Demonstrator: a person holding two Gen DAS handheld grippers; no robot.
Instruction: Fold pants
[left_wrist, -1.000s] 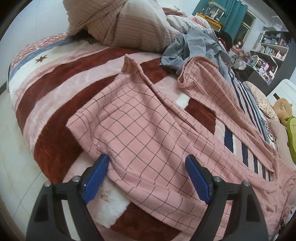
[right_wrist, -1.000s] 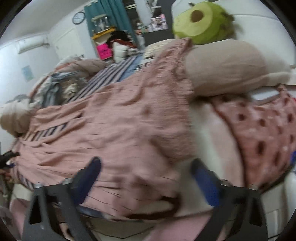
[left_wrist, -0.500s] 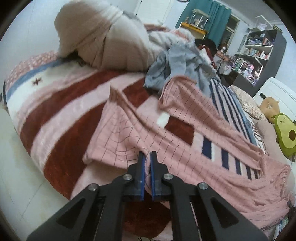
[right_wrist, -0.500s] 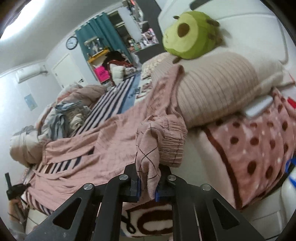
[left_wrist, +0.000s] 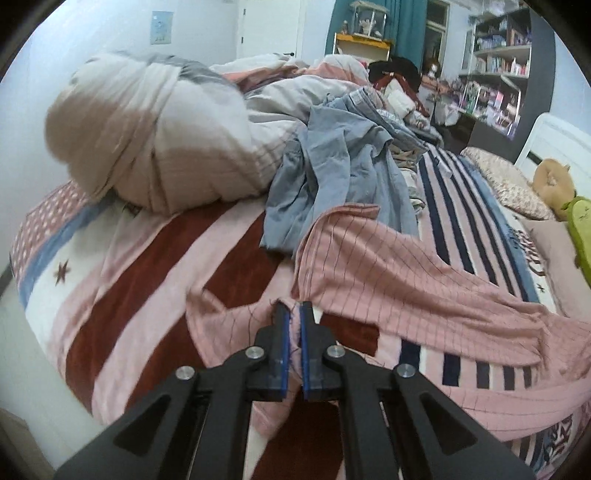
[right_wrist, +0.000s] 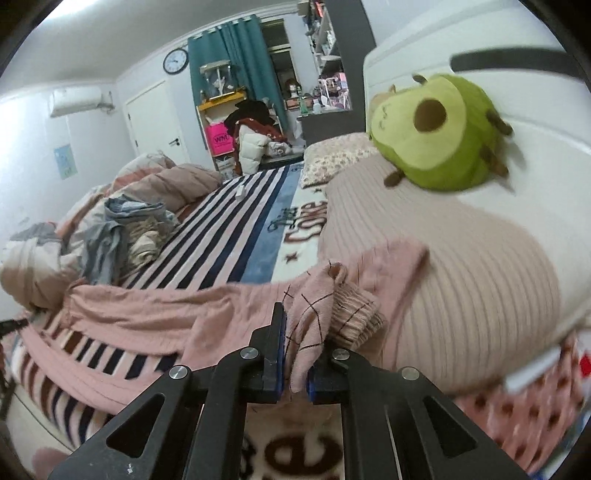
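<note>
Pinching pink pants (left_wrist: 388, 266), both tongs (left_wrist: 292, 314) (right_wrist: 295, 325) angled downward.

both tools clamped onto pink checked pants (left_wrist: 388, 266), fabric lifted off bed

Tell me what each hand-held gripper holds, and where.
Both grip the pink checked pants: left hand-held gripper pinches a leg's hem edge, right hand-held gripper the bunched elastic waistband.

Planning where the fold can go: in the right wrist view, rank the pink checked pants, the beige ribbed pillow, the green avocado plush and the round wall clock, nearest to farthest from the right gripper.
1. Pink checked pants: pinched in the right gripper.
2. Beige ribbed pillow: just right of it.
3. Green avocado plush: upper right, atop the pillow.
4. Round wall clock: far wall, upper left.
</note>
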